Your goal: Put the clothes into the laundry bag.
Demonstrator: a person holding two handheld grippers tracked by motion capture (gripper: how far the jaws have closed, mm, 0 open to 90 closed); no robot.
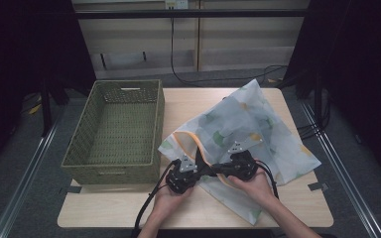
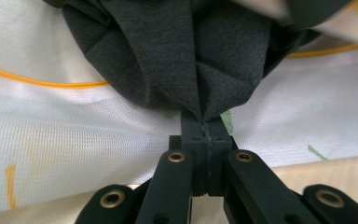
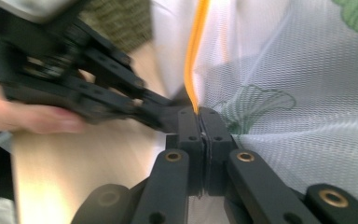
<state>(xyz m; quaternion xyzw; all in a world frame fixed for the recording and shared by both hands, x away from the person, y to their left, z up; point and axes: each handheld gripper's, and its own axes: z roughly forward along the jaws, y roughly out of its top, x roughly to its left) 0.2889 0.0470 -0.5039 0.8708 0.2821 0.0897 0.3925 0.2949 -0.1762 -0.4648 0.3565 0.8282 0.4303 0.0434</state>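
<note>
A white mesh bag [image 1: 250, 124] with green and orange prints and an orange-trimmed mouth lies on the right half of the table. At its near left edge the two grippers meet tip to tip. My left gripper [image 1: 204, 170] is shut on a fold of dark grey cloth [image 2: 191, 56], which bunches up over the mesh [image 2: 51, 135] just past the jaws [image 2: 207, 125]. My right gripper [image 1: 217, 169] is shut on the bag's orange rim [image 3: 193, 60], with mesh [image 3: 307, 98] spreading to its right. The left hand and its gripper sit blurred just beyond in the right gripper view.
A green woven basket [image 1: 79, 148] with nothing in it stands on the table's left half, close to the left hand. Bare wooden table [image 1: 287, 206] lies in front of and to the right of the bag. Black cables trail from both grippers.
</note>
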